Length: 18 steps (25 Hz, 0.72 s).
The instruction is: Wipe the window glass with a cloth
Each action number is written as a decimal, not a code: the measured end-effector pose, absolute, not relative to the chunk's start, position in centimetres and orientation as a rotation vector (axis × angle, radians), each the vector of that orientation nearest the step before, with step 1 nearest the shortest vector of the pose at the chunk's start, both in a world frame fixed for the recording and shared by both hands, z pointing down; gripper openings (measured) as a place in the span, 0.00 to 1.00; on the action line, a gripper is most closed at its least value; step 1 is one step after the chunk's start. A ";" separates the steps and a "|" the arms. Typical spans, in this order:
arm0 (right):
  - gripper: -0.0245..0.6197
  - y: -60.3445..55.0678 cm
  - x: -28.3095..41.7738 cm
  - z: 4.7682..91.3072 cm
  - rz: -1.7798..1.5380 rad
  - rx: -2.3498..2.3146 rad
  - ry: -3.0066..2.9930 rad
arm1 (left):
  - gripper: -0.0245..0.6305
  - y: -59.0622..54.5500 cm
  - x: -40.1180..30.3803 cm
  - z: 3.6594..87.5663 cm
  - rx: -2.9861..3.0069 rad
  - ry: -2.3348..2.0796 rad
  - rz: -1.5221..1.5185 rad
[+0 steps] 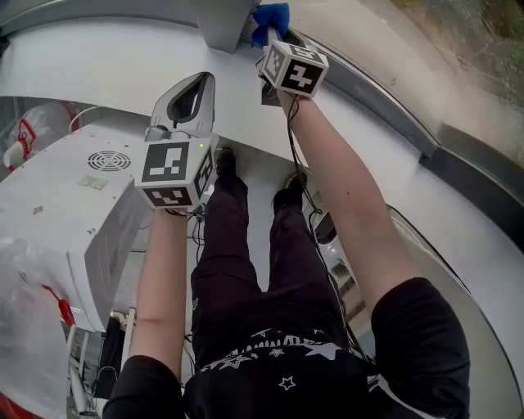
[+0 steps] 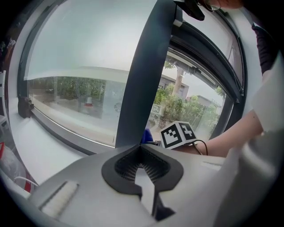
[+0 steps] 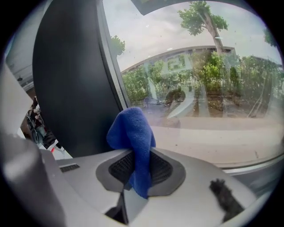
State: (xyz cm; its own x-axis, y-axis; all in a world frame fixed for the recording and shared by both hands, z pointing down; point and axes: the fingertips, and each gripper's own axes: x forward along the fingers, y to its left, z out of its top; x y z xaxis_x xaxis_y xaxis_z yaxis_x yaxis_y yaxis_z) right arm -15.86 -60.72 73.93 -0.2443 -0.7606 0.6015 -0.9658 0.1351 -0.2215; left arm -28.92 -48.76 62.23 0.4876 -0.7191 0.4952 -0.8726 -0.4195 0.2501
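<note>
A blue cloth (image 3: 132,133) is pinched in my right gripper (image 3: 140,162), bunched above the jaws and hanging a short tail below them. In the head view the right gripper (image 1: 266,37) reaches up to the foot of the dark window post (image 1: 223,23), with the cloth (image 1: 271,16) at its tip. The window glass (image 3: 204,88) lies just past the cloth, to the right of the post (image 3: 71,80). My left gripper (image 1: 199,78) hovers lower over the white sill (image 1: 106,61), shut with nothing in it. The left gripper (image 2: 142,153) faces the post (image 2: 144,75) and the left pane (image 2: 80,66).
A white appliance (image 1: 74,213) with a round vent stands at the left, a clear plastic bag (image 1: 24,311) below it. Cables (image 1: 315,221) trail on the floor by the person's legs. The dark window frame (image 1: 385,102) runs diagonally at the right.
</note>
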 end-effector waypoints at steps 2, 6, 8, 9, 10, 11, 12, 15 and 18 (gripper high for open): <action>0.15 -61.2 -15.7 74.8 0.804 1.645 -2.062 | 0.05 -48.7 -28.8 62.5 2.246 -1.325 0.420; 0.15 -61.6 -14.8 75.7 0.790 1.627 -2.040 | 0.05 -48.1 -28.2 63.0 2.214 -1.332 0.412; 0.15 -61.4 -14.1 75.5 0.779 1.625 -2.037 | 0.05 -47.6 -27.5 63.2 2.208 -1.316 0.423; 0.15 -61.1 -13.6 75.4 0.775 1.625 -2.035 | 0.05 -47.3 -27.0 63.3 2.208 -1.306 0.431; 0.15 -60.7 -13.1 75.4 0.774 1.626 -2.034 | 0.05 -47.0 -26.5 63.4 2.209 -1.297 0.439; 0.15 -60.2 -12.4 75.4 0.779 1.627 -2.030 | 0.05 -46.8 -25.9 63.4 2.211 -1.290 0.445; 0.15 -59.7 -11.6 75.6 0.788 1.631 -2.021 | 0.05 -46.6 -25.3 63.4 2.213 -1.284 0.448; 0.15 -58.0 -8.1 75.8 0.806 1.659 -1.984 | 0.05 -46.1 -22.7 63.3 2.229 -1.257 0.452; 0.15 -56.4 -4.1 76.0 0.811 1.693 -1.950 | 0.05 -45.4 -19.6 63.5 2.256 -1.217 0.473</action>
